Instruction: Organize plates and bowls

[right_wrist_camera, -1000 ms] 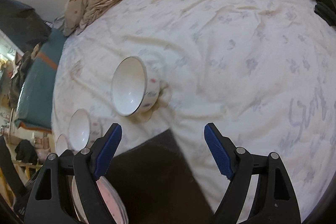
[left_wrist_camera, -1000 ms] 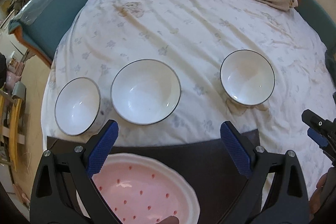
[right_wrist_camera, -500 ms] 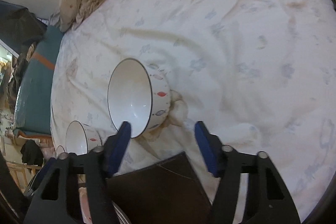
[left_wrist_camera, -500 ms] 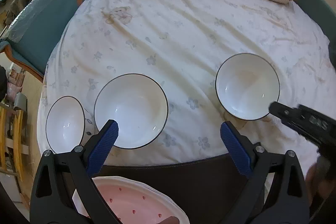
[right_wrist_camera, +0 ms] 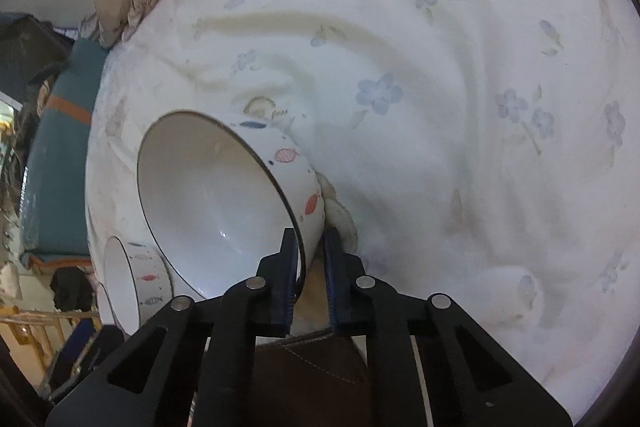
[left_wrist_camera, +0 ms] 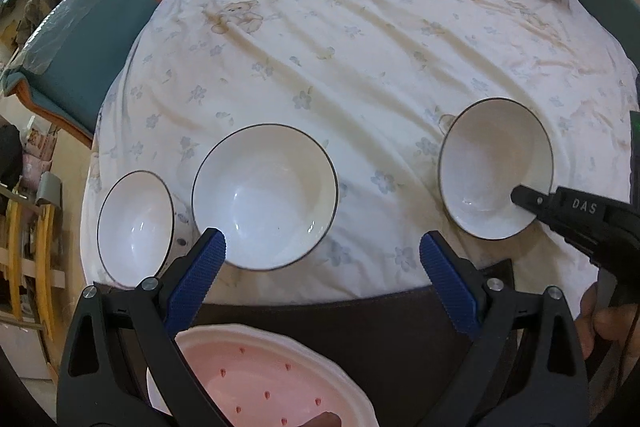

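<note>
Three white bowls with thin dark rims sit upright in a row on the flowered bed sheet (left_wrist_camera: 360, 39). The small bowl (left_wrist_camera: 134, 227) is at 9 o'clock, just beside the large bowl (left_wrist_camera: 264, 197) at the centre. The third bowl (left_wrist_camera: 494, 175) stands well apart at 3 o'clock, its near rim pinched; its outside carries red and blue fish marks. A pink plate (left_wrist_camera: 256, 383) with red spots lies at 6 o'clock.

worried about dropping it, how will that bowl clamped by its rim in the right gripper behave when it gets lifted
The bowl looks like glazed ceramic, so probably stiff, fairly heavy and breakable. The right gripper pinches only one spot of its thin rim, so it will likely tilt or swing down. Its glossy surface may slip between the pads; the soft bedsheet below would cushion a short fall.
</note>
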{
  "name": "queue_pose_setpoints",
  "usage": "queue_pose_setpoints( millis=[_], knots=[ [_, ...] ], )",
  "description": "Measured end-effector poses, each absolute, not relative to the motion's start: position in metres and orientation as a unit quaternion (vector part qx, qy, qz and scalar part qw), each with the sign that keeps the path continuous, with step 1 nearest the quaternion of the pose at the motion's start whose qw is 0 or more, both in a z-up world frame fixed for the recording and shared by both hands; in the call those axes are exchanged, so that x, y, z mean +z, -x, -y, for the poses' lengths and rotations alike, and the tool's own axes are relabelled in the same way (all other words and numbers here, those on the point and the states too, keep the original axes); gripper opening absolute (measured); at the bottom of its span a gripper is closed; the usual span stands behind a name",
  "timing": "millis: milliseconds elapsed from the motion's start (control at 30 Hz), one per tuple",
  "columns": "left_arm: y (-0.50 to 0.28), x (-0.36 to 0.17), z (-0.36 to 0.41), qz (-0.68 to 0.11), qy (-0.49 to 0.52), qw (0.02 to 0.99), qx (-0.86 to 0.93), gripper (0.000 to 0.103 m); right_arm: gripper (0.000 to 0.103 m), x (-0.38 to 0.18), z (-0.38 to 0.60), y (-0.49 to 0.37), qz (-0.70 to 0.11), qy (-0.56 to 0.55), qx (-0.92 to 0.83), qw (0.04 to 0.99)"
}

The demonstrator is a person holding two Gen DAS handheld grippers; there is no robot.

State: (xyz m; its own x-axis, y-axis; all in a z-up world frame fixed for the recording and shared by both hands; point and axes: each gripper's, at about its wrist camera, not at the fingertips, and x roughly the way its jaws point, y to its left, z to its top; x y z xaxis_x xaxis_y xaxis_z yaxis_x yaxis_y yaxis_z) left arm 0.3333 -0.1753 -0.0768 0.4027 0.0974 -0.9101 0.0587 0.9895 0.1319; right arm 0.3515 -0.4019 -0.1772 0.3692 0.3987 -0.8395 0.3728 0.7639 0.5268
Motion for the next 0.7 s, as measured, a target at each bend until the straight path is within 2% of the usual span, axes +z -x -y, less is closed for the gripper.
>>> queue_pose_setpoints(
  millis=[433,700],
  knots=[
    [-0.298,-0.051,0.161,-0.553,-0.057,0.831,-0.004,0.096,0.012,-0.154,0.400,-0.305,-0.562,-0.366,0.033,0.741],
    [-0.276,-0.059,0.164,-0.568,-0.061,0.821,-0.026,0.096,0.012,-0.139,0.391,-0.246,-0.593,-0.357,0.048,0.720]
  ],
)
